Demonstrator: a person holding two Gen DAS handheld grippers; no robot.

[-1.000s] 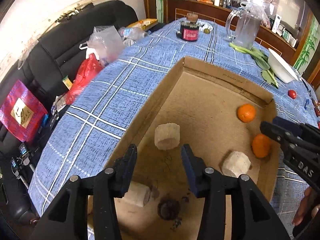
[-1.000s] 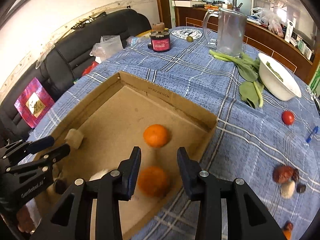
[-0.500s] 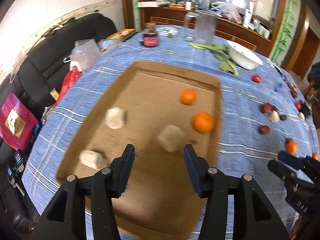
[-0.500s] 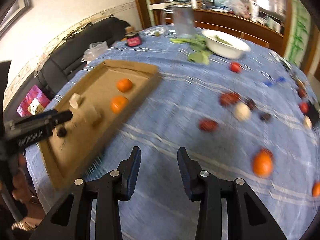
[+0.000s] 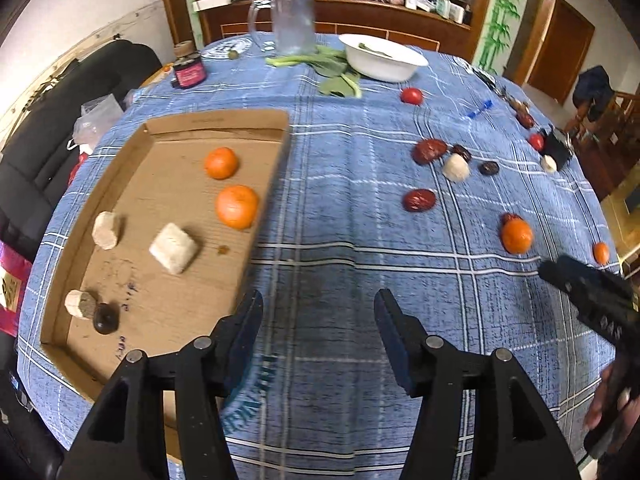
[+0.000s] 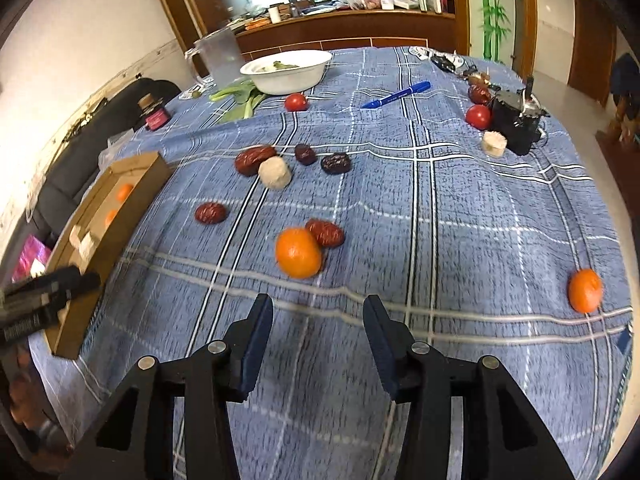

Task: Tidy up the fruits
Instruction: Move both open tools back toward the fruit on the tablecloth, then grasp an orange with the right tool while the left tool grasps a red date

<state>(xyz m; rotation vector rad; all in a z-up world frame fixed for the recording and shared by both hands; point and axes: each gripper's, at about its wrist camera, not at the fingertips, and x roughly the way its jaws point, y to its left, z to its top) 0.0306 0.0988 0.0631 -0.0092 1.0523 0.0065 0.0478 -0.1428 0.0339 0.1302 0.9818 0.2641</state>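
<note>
A shallow cardboard tray (image 5: 120, 168) lies at the left of the blue checked table and holds two oranges (image 5: 236, 206), several pale chunks (image 5: 174, 247) and a dark fruit. My left gripper (image 5: 318, 320) hangs over bare cloth just right of the tray, jaws opening, nothing between them. My right gripper (image 6: 318, 320) hovers over the cloth just short of a loose orange (image 6: 298, 253) with a red date (image 6: 325, 233) beside it; its jaws are opening and empty. More dates (image 6: 254, 160), a pale chunk (image 6: 274, 174), tomatoes (image 6: 296, 102) and another orange (image 6: 585, 290) lie scattered.
A white bowl (image 6: 286, 70), leafy greens (image 6: 240, 98), a clear jug (image 6: 220, 58) and a red-labelled jar (image 6: 154, 114) stand at the far side. A blue pen (image 6: 396, 94) and a black object (image 6: 516, 124) lie at the right. A black sofa (image 5: 44, 120) borders the table's left.
Both grippers swung right, away from the tray's inside to the open cloth. Both sets of jaws have widened. The loose orange now lies just ahead of the right gripper.
</note>
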